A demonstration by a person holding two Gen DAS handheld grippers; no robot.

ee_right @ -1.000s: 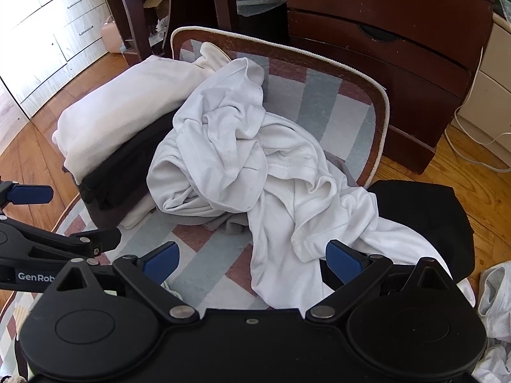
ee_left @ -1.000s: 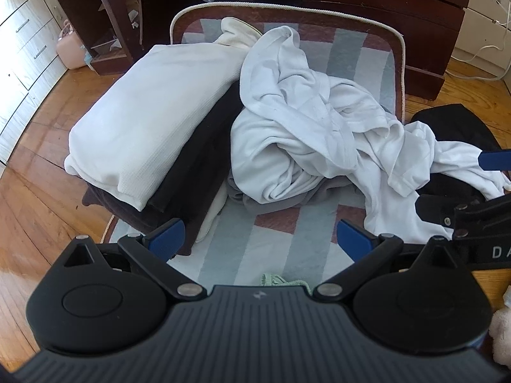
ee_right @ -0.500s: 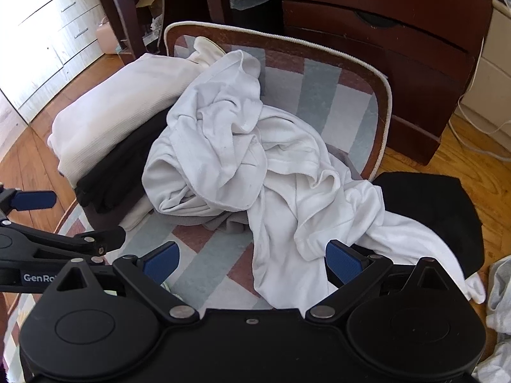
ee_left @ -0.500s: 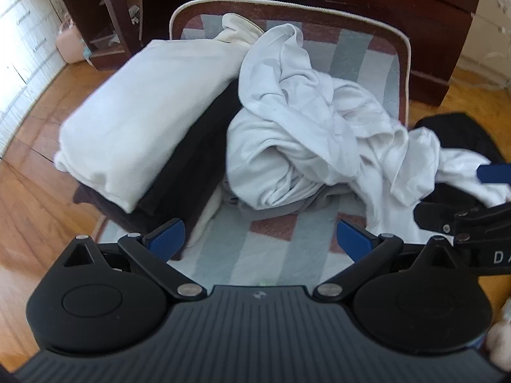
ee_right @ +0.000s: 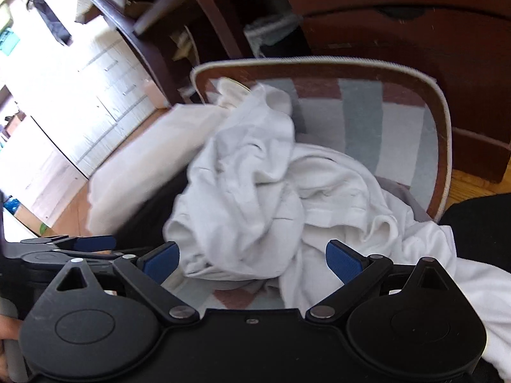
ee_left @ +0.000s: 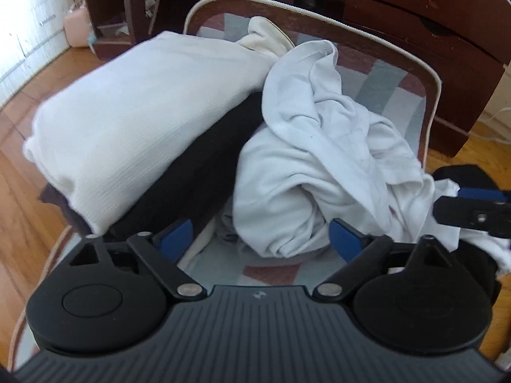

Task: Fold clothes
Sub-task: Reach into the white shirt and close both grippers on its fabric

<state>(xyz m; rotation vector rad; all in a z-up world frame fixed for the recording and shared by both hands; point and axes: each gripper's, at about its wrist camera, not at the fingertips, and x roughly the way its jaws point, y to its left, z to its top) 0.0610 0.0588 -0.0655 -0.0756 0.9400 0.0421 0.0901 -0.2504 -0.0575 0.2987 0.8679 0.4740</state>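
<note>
The wooden floor (ee_left: 19, 210) carries a striped rug (ee_left: 386, 86) in grey, white and rust blocks with a pale corded border, and dark wooden furniture (ee_left: 424, 22) stands behind its far edge. On the rug's left part sits a stack of folded clothes: a cream folded garment (ee_left: 134, 121) on top, a black folded garment (ee_left: 204, 166) beneath it. Just beside the stack, touching its right side, lies the crumpled white shirt (ee_left: 306, 166) in a loose heap, its fabric trailing off to the right toward a black garment (ee_right: 479, 223) that lies partly off the rug.

The left hand-held gripper (ee_left: 255, 239) hangs over the near end of the heap. Its jaws have just been closing a little but stand apart, the blue pads (ee_left: 175, 234) on either side of the shirt's rolled near end, not pressing it. The right hand-held gripper (ee_right: 252, 258) sits low over the same shirt with its jaws apart and cloth lying between them, unpinched (each view catches a finger of the other tool at its edge).

No writing is readable; the only mark is a small pale emblem (ee_left: 257, 295) on the left tool's ribbed body, too small to make out.
</note>
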